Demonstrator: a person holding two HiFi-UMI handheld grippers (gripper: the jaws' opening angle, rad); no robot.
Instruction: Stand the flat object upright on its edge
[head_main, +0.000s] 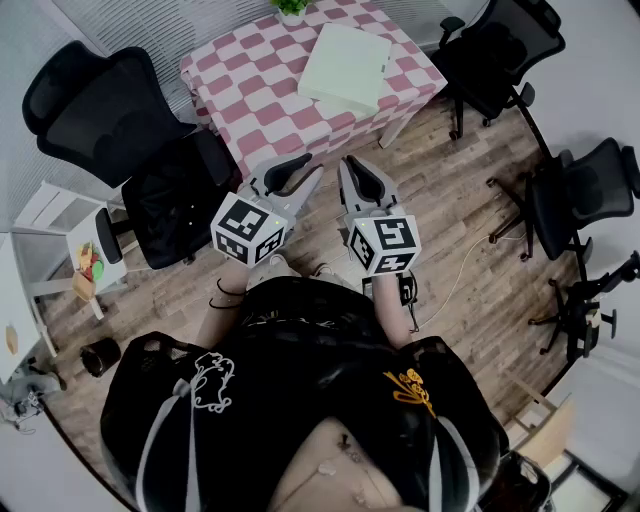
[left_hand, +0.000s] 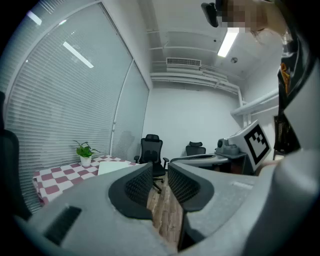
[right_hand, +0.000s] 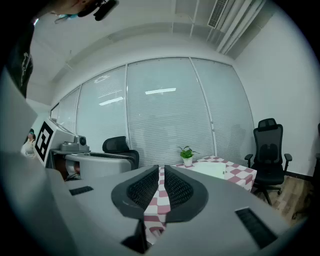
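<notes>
left gripper (head_main: 292, 176), right gripper (head_main: 356, 172): jaws almost together, empty. flat box (head_main: 347, 67) on checkered table (head_main: 250, 95); plant (head_main: 291, 8) cropped.

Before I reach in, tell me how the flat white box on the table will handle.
The box keeps straight edges, so it's probably stiff. It looks thin for its breadth, so likely to topple once upright. The checked cloth may bunch beneath it.
</notes>
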